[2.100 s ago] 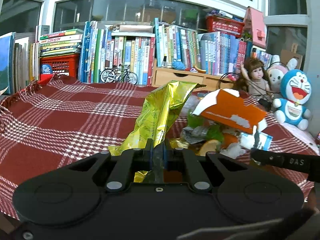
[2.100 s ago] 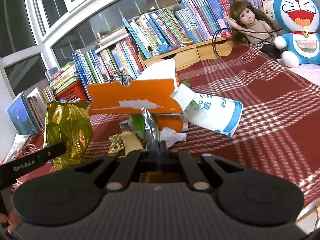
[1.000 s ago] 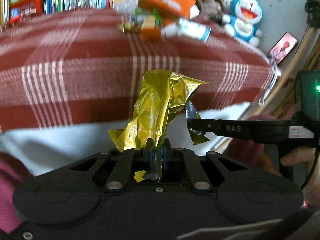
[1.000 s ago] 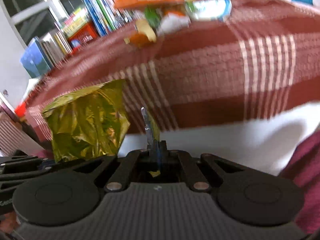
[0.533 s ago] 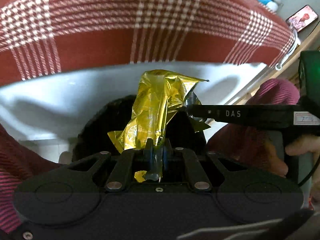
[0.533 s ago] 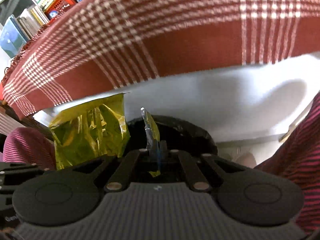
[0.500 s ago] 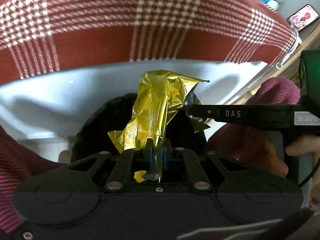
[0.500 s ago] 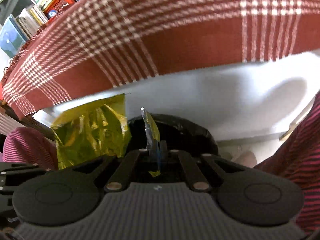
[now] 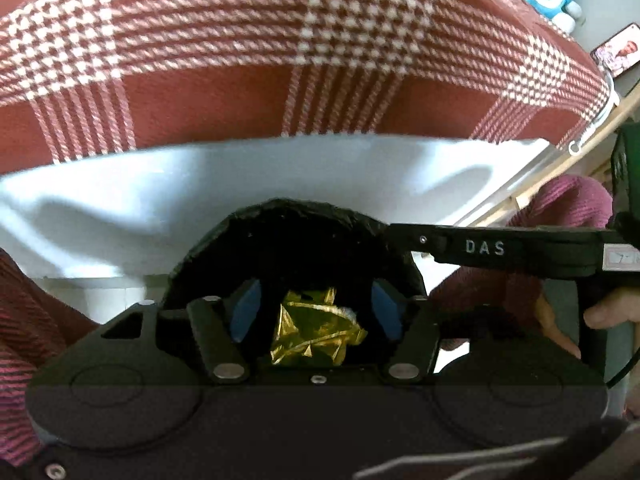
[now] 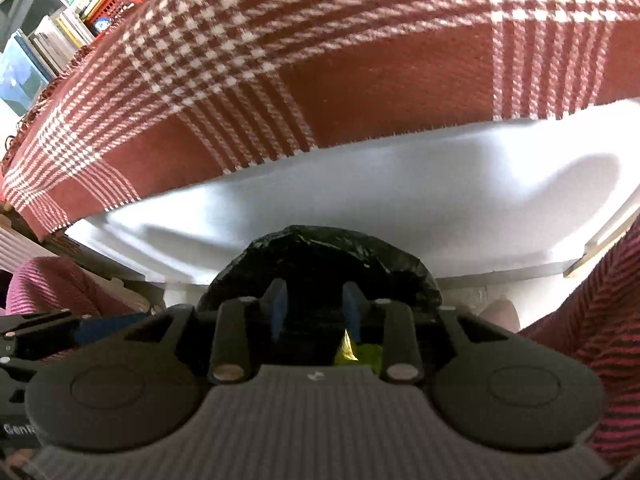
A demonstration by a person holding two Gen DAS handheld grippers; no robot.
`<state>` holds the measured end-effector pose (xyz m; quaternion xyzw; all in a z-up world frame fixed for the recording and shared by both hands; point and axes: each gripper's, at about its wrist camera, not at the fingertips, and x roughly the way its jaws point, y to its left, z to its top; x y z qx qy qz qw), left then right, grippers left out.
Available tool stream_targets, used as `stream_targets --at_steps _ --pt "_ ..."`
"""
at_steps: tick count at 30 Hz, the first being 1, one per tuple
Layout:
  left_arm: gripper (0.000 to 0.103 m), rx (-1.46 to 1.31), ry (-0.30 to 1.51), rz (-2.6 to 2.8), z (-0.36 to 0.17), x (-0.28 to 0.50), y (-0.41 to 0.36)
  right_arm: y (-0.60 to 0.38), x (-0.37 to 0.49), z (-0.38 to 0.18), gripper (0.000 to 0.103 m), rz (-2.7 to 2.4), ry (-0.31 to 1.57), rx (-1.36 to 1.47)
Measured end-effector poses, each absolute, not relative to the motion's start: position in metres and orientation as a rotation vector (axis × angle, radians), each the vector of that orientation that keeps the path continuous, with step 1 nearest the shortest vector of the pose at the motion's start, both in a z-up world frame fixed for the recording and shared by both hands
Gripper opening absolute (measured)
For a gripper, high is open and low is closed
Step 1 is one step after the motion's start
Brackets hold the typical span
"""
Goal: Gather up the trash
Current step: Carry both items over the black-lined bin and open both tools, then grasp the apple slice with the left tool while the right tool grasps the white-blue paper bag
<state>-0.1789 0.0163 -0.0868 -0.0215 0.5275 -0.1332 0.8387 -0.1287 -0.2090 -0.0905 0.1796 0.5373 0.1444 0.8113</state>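
I have both tools over the black-lined bin (image 9: pixel 304 240). The left gripper (image 9: pixel 316 314) has just spread its jaws; the gold foil wrapper (image 9: pixel 316 332) lies loose below, at six o'clock. The right gripper (image 10: pixel 314 312) has likewise just parted, gripping nothing, a yellow-green scrap (image 10: pixel 352 350) at five o'clock.

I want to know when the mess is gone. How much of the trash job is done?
Done: the gold wrapper lies loose down in the black bin. In hand: nothing. The left gripper and the right gripper have just been opening over the bin, and their blue pads are apart with nothing pinched. Left: these pictures don't show the tabletop, only the checked cloth, so I can't tell what trash is still up there.
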Motion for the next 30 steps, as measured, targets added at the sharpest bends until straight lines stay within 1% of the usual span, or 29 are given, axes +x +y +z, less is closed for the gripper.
stream_targets --at_steps 1,4,7,12,16,19,24,28,30 --pt "0.069 -0.044 1.105 -0.280 -0.083 -0.178 0.018 -0.209 -0.128 -0.087 0.051 0.311 1.140 0.379" --pt "0.077 -0.032 1.056 -0.275 -0.068 -0.176 0.022 -0.209 -0.126 -0.076 0.052 0.318 1.108 0.352" --pt "0.081 -0.018 0.985 -0.283 -0.046 -0.174 0.023 -0.210 -0.125 -0.055 0.056 0.330 1.046 0.315" --pt "0.087 -0.031 0.849 -0.315 -0.002 -0.167 0.029 -0.213 -0.122 -0.005 0.061 0.356 0.898 0.258" --pt "0.091 -0.030 0.739 -0.326 0.029 -0.152 0.027 -0.222 -0.112 0.033 0.063 0.351 0.789 0.231" --pt "0.092 -0.018 0.668 -0.308 0.045 -0.137 0.018 -0.229 -0.100 0.052 0.065 0.328 0.723 0.202" --pt "0.092 -0.021 0.593 -0.294 0.057 -0.111 0.006 -0.236 -0.080 0.065 0.066 0.267 0.655 0.145" --pt "0.091 -0.017 0.561 -0.299 0.048 -0.092 -0.010 -0.246 -0.060 0.061 0.071 0.204 0.623 0.080" --pt "0.088 -0.011 0.556 -0.288 0.041 -0.082 -0.018 -0.251 -0.048 0.057 0.073 0.171 0.607 0.028"
